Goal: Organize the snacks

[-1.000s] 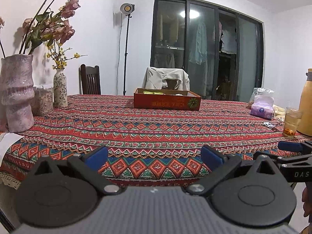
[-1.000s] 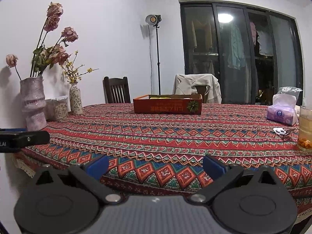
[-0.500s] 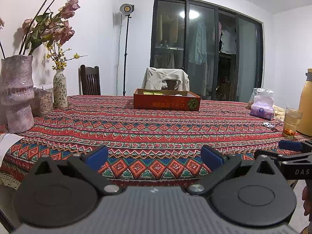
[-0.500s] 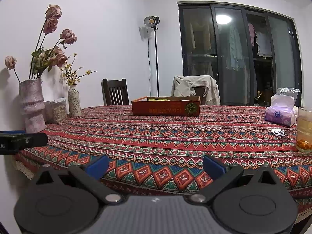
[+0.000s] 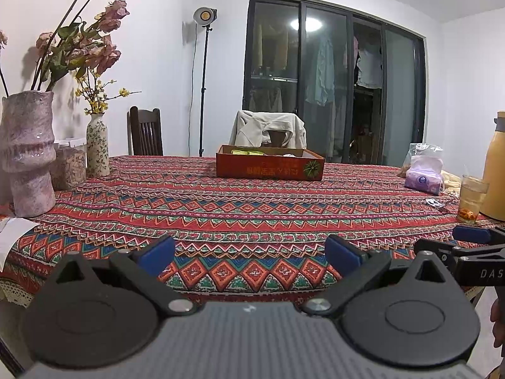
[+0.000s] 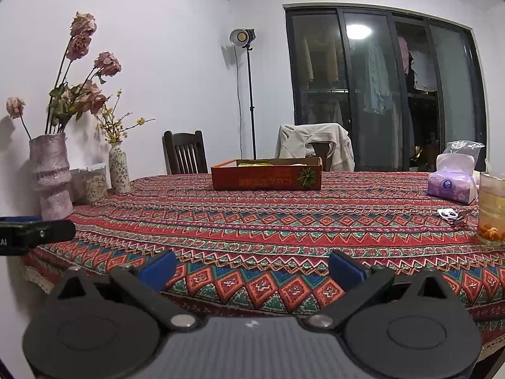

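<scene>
A shallow red cardboard box (image 5: 270, 165) (image 6: 266, 175) stands at the far side of the patterned tablecloth (image 5: 252, 208) (image 6: 284, 221); yellow-green packets (image 5: 247, 151) lie inside it. My left gripper (image 5: 250, 256) hangs open at the table's near edge, nothing between its blue pads. My right gripper (image 6: 252, 268) is also open and empty, likewise at the near edge. The right gripper's blue-tipped finger (image 5: 472, 235) shows at the right edge of the left wrist view. The left gripper's finger (image 6: 34, 232) shows at the left edge of the right wrist view.
A tall pink vase of dried roses (image 5: 28, 154), a jar (image 5: 70, 162) and a small floral vase (image 5: 98, 148) stand at the left. A purple tissue pack (image 6: 451, 178), a glass of tea (image 6: 492, 211), a yellow jug (image 5: 495, 170) stand at the right. Chairs (image 6: 184, 151) beyond the table.
Both views have shifted only slightly; the right wrist view has dipped and drifted a little. Both grippers stay open and empty.
</scene>
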{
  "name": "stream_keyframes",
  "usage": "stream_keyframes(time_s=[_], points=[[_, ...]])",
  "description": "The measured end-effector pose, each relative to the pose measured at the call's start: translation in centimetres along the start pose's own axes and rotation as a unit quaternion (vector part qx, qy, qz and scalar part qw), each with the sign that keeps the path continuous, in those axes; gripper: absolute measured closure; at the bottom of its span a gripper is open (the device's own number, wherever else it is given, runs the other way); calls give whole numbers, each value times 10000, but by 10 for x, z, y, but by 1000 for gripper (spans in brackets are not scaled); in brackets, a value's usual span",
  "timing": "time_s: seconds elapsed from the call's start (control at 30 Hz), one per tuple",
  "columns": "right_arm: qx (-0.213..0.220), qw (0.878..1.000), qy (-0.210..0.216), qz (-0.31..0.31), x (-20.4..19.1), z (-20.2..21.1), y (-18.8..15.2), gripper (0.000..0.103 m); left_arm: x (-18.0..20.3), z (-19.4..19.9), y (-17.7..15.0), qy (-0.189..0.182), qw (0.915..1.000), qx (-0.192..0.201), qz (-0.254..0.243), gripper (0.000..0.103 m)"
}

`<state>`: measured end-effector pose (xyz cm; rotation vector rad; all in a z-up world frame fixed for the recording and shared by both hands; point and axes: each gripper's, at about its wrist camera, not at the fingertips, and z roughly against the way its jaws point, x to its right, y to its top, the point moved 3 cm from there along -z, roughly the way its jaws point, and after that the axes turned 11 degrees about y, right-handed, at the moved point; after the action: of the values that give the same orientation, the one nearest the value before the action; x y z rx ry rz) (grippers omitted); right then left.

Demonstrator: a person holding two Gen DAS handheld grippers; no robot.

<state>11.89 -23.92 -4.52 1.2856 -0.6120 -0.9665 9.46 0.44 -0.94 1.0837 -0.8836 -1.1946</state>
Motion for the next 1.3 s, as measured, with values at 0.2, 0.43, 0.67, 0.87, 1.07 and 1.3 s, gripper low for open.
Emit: stream_keyframes(time_s=[0.2,0.43,0.67,0.87,1.07,1.3], points=[[-41,10000,-20,61,-2,-1,-2,0,0,0,0,-2,10000,9,-5,0],[-77,9999,6,65,-3,-1,-4,0,1,1,-1,-4,10000,15,-12,0],[-94,9999,6,73,-3,-2,-4,0,1,1,0,-3,10000,19,-12,0],[-49,10000,2,79,-3,0,-3,0,1,1,1,-12,10000,49,-18,0],[19,9999,7,112,-4,3,2,0,3,6,4,3,9999,132,-70,0],[13,9998,4,211,-5,5,2,0,5,10,4,-10,9996,244,-144,0]])
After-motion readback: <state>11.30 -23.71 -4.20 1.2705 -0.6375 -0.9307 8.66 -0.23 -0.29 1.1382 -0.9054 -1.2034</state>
